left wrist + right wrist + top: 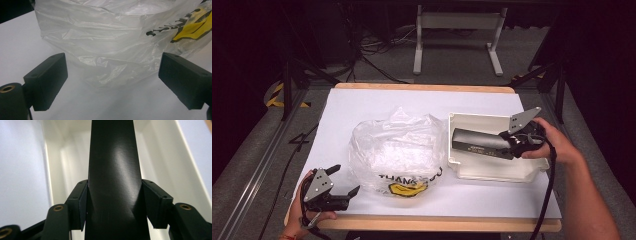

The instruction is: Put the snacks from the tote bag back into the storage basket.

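The long black rectangular box [482,143] lies lengthwise over the shallow white plastic tray [462,167] at the right of the white-covered surface [362,107], one end reaching toward the tray's left wall and the other end caught in the right tool [518,144]. In the right gripper view that tool is clenched on the box [113,182], a pad pressed flat against each long side, with the tray's white walls [62,157] running away beneath it. The left tool [343,181] sits at the near left corner of the surface, released, its jaws wide apart and touching nothing. Just ahead of it stands a crumpled clear plastic bag [397,150] with black lettering and a yellow mark, seen close in the left gripper view [112,37], between that tool and the tray.
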The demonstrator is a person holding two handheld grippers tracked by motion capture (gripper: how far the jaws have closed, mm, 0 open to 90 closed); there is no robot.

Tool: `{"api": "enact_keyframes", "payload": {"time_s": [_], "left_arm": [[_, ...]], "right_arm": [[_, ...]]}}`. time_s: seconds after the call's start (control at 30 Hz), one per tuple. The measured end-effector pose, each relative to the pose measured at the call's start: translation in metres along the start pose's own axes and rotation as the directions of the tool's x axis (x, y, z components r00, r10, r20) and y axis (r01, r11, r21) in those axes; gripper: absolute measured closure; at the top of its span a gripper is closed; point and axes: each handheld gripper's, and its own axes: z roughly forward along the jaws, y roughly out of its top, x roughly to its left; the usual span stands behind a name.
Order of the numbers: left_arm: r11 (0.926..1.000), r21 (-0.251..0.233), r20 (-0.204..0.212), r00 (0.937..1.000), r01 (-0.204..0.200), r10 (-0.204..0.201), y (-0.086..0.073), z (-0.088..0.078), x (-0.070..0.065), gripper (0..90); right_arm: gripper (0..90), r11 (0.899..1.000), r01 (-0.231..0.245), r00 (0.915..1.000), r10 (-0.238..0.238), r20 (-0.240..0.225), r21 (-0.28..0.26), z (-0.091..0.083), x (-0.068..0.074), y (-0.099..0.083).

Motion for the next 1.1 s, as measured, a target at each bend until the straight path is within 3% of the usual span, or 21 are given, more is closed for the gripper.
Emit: {"api": "enact_keyframes", "payload": {"time_s": [0.37, 0.7, 1.1], "left_arm": [[1.0000, 0.007, 0.003, 1.0000, -0.001, 0.001, 0.000, 0.002, -0.001, 9.6], [1.0000, 0.007, 0.004, 1.0000, -0.003, 0.003, 0.000, 0.001, -0.001, 9.4], [0.9999, 0.011, 0.009, 0.9999, -0.005, 0.004, 0.000, 0.002, -0.001, 9.4]], "right_arm": [[42.9, 0.996, 0.038, 0.9982, -0.034, -0.051, 0.079, 0.020, -0.004, -0.002], [42.6, 0.994, 0.024, 0.9992, -0.020, -0.034, 0.104, 0.023, -0.005, -0.006], [42.2, 0.984, 0.004, 1.0000, -0.006, 0.007, 0.180, 0.028, -0.008, -0.009]]}}
